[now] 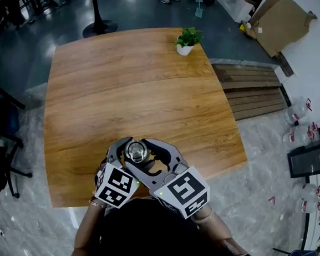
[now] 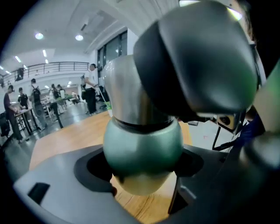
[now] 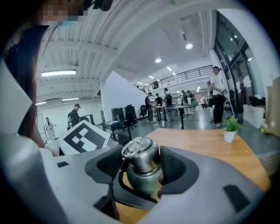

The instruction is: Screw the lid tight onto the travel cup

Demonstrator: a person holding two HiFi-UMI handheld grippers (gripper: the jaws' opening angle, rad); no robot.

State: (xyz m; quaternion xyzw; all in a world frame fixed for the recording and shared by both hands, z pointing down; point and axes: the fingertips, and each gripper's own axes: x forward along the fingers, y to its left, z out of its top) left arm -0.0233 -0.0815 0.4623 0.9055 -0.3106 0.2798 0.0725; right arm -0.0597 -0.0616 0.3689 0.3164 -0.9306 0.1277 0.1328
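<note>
Head view: the travel cup (image 1: 136,152) stands upright between both claws, over the near edge of the table (image 1: 125,82) and close to the person's body.
Cup body: the rounded green body (image 2: 142,142) fills the gap between the left jaws.
Lid: the steel lid (image 3: 139,154) sits on the neck. How far it is threaded cannot be seen.
Left claw (image 2: 142,168): closed on the green body, one jaw on each flank. Judged to be the anchor, keeping the body from turning.
Right claw (image 3: 142,167): closed narrow on the lid, higher up than the left claw. Judged to be the turning hand.
Placement: the two grips are at separate heights, so one part can rotate against the other.
Base contact: resting on the table or just above it, cannot be told.
Step in hand: tightening, by judgement. A slip on the smooth steel is the likely fault.
Surroundings: a potted plant (image 1: 186,40) at the far table edge, well apart, and people (image 2: 91,87) beyond.
</note>
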